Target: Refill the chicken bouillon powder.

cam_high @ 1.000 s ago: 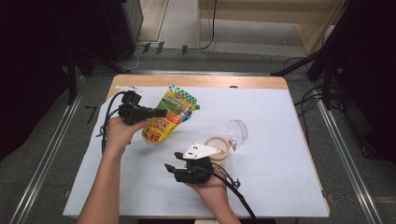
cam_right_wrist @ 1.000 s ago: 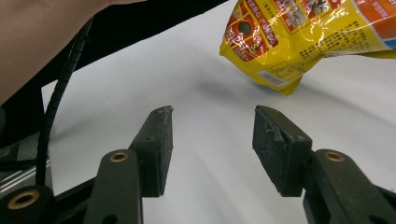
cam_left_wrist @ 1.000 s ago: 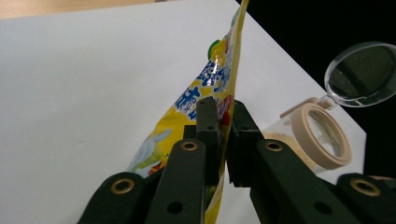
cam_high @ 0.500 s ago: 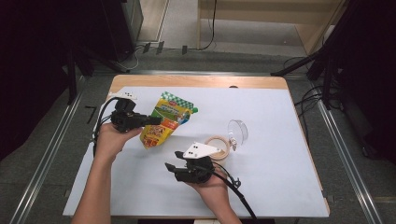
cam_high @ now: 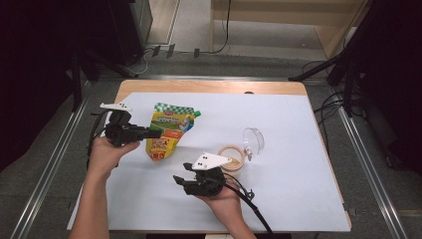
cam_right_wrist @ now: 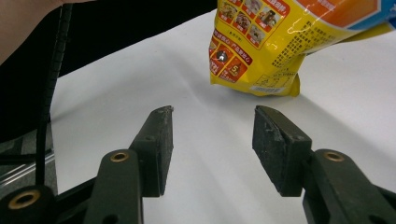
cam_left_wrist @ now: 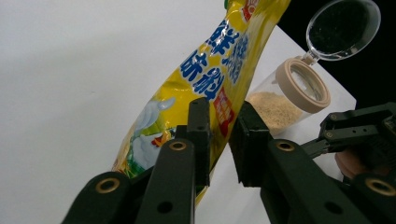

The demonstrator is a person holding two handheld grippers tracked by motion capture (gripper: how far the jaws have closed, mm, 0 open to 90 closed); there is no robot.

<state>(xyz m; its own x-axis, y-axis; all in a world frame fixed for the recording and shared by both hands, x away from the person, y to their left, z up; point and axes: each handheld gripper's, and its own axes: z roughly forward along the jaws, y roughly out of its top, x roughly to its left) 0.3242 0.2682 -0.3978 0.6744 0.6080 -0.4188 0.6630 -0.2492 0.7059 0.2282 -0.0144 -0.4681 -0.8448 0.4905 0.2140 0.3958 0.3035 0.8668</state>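
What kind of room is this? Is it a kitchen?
Probably not a kitchen; more likely a lab or recording workspace. The table has a plain white cover, cables run across the grey floor, and dark equipment stands surround it.

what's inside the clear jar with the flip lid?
The jar lies on its side, lid flipped open, with pale beige powder settled along its lower side. The right tool covers part of it from above.

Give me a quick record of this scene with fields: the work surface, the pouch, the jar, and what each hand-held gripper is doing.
surface: white sheet over a wooden table
pouch: yellow seasoning pouch, lying flat on the sheet
jar: clear jar of tan powder, hinged lid open
left hand-held gripper: jaws just been opening, a gap shows beside the pouch between them
right hand-held gripper: open, nothing between its jaws, above bare sheet near the pouch's bottom edge
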